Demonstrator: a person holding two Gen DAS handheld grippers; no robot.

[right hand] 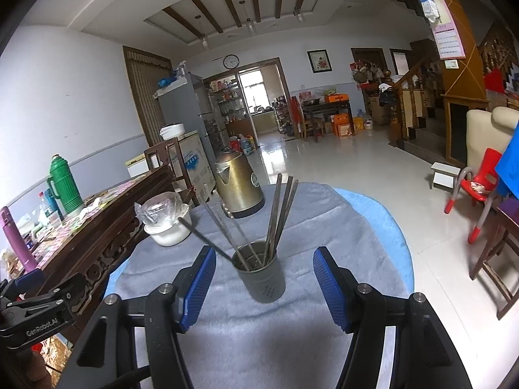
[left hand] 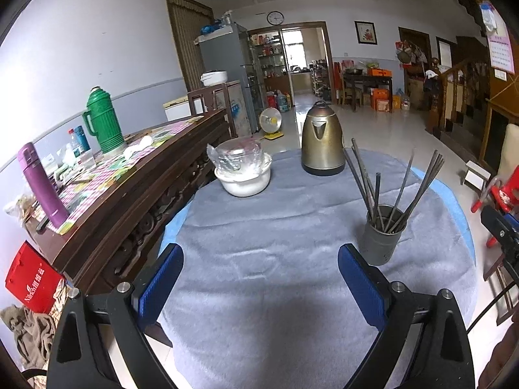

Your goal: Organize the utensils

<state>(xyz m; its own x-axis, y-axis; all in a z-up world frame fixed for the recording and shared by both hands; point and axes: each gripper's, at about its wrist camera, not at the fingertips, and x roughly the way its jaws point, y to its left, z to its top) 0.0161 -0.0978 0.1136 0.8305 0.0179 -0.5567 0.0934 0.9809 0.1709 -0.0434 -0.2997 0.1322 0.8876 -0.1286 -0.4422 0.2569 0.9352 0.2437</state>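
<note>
The desk (left hand: pixel 292 233) in front of you is round and covered with a grey cloth, and nearly everything on it sits toward the far side. The kettle (left hand: pixel 322 139) stands at the far edge, with the white pot (left hand: pixel 243 180) off to its left, well apart from your working area. The holder (right hand: pixel 261 272) is the thing that matters: it stands upright on the cloth directly ahead of your right hand-held gripper (right hand: pixel 264 282), with the chopsticks (right hand: pixel 280 214) already in it, fanned out and leaning in different directions.

Your right hand-held gripper is spread wide and holds nothing, its pads to either side of the holder without touching it. Your left hand-held gripper (left hand: pixel 259 278) is likewise wide open and empty, over bare cloth, with the holder just off its right finger.

No loose utensils show on the cloth, so the work looks close to finished or limited to tidying. If you straighten the sticks, come in above the rim, close gently on the bundle, and steady the holder with your left so it does not tip.
</note>
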